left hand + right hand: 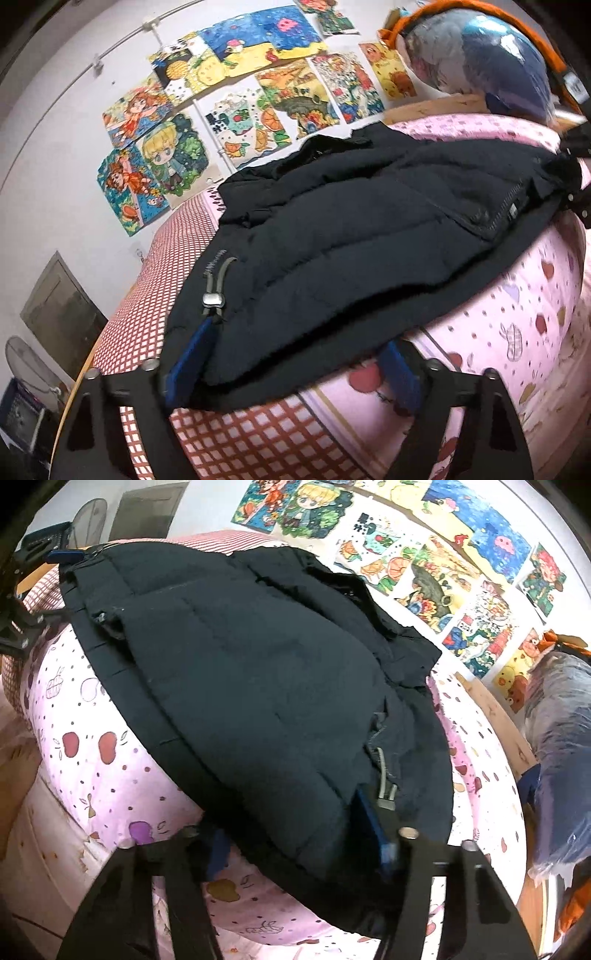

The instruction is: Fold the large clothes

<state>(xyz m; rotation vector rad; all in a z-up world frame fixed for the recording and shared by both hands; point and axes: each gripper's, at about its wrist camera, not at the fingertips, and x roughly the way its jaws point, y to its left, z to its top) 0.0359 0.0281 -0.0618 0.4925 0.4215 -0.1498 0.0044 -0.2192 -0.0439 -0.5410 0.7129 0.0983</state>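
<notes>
Where the pink patterned bedspread (517,314) bulges up lies one dark navy quilted puffer jacket (351,236), spread flat across the bed, seen again from the opposite end in the right wrist view (258,686). Carries two grey drawstring cords with toggles, one at each hem corner: one beside the left gripper (216,291), one beside the right gripper (384,782). Shows one zipper line running along a turned-over front edge (506,206).

Two grippers, one at each end of the hem. Left gripper (291,369) low over the bed, pointing along the jacket, jaws spread wide with the hem bunched between the blue pads (188,365); cannot tell whether the pads press the cloth. Right gripper (295,842) likewise low and level, jaws apart, one blue pad (373,827) against the jacket's upper side and the other under the hem; grip itself not clear. Each gripper also visible in the other's view, at the far corner of the jacket.

Beyond the jacket: a red-and-white checked sheet (177,251), a wall of colourful children's drawings (236,85), one plastic-wrapped bundle with orange trim (480,55), one standing fan (86,520).
</notes>
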